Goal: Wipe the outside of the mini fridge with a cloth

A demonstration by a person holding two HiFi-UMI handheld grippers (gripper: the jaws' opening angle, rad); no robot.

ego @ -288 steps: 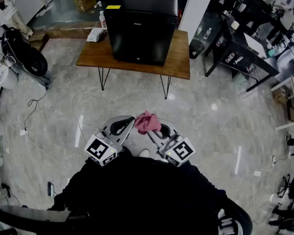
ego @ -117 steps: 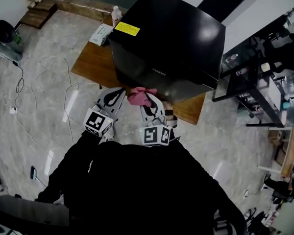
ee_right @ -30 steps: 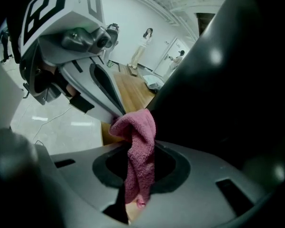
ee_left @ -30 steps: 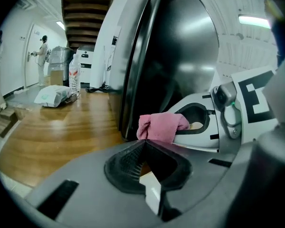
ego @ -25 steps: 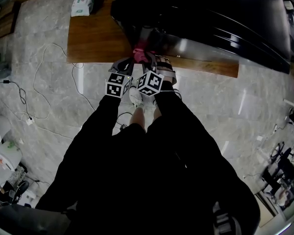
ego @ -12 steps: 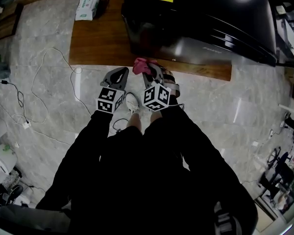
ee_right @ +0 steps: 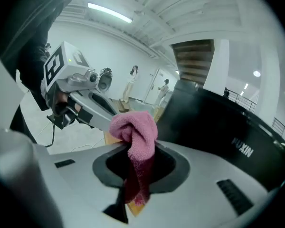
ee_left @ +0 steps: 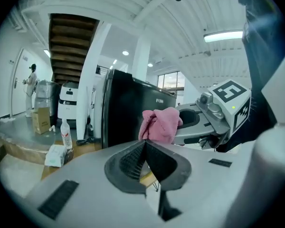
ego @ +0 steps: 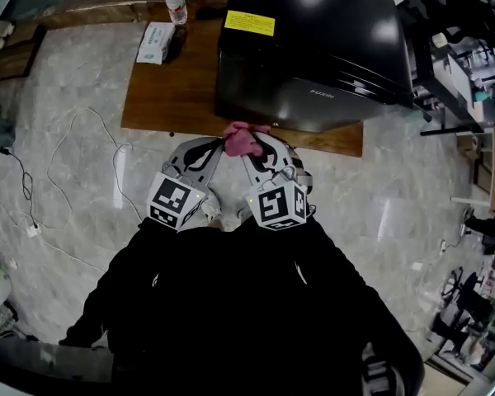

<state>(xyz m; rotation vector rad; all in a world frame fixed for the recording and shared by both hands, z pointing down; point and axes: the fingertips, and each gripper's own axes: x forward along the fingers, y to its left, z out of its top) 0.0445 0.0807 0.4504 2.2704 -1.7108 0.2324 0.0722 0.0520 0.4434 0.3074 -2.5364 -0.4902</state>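
The black mini fridge (ego: 313, 48) stands on a low wooden table (ego: 169, 97). My right gripper (ego: 256, 148) is shut on a bunched pink cloth (ego: 244, 139), held just short of the fridge's front face near the table's front edge. In the right gripper view the cloth (ee_right: 137, 139) sticks up out of the closed jaws, with the fridge (ee_right: 218, 127) close ahead. My left gripper (ego: 213, 148) is beside it on the left, shut with nothing in it (ee_left: 145, 148). The left gripper view shows the fridge (ee_left: 126, 110) and the cloth (ee_left: 160, 124) apart.
A water bottle (ego: 176, 5) and a tissue pack (ego: 155, 42) lie at the table's far left end. Cables (ego: 82, 163) trail over the marble floor to the left. Dark desks with clutter (ego: 458, 64) stand on the right.
One second ago the cloth was pressed to the lower front of the fridge. Both grippers have since drawn back toward me, and the cloth is off the fridge.
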